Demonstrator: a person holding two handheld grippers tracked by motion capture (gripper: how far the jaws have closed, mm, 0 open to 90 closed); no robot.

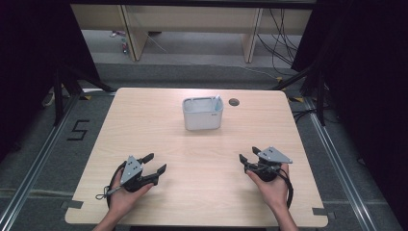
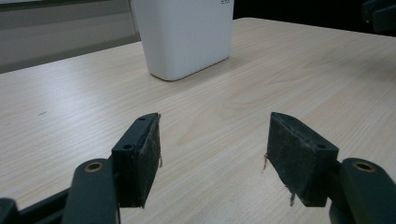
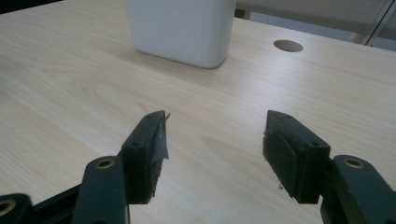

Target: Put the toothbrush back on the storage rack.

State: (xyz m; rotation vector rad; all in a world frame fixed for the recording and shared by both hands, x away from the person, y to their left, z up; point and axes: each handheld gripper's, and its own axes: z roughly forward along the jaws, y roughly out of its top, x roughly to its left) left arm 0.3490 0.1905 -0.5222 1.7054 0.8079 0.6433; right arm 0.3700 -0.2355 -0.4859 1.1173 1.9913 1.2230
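1. Nearest the camera: left hand-held gripper point(image 1: 155, 163), held low over the near-left part of the pale wood-grain worktop point(image 1: 144, 120); jaws spread wide, nothing between them. Left gripper view confirms the gap, with bare worktop point(image 2: 215, 121) between the frayed pads point(image 2: 150, 154).
2. Right hand-held gripper point(image 1: 250, 155), near-right part of the worktop; jaws likewise apart and empty. Right gripper view: bare worktop point(image 3: 215, 130) between the pads point(image 3: 280, 154).
3. White rectangular plastic tub point(image 1: 202, 113) stands upright toward the far edge, about midway across, just beside a small round cable hole point(image 1: 234, 102) on its right. Something thin and pale rises at its far-right corner; contents otherwise not discernible.
4. Both grippers point toward the tub point(image 2: 187, 37) point(image 3: 180, 28) and are well apart from it.
5. Progress, as judged: nothing grasped or touched; work at its start. Reach to the tub and whatever follows all left to do.
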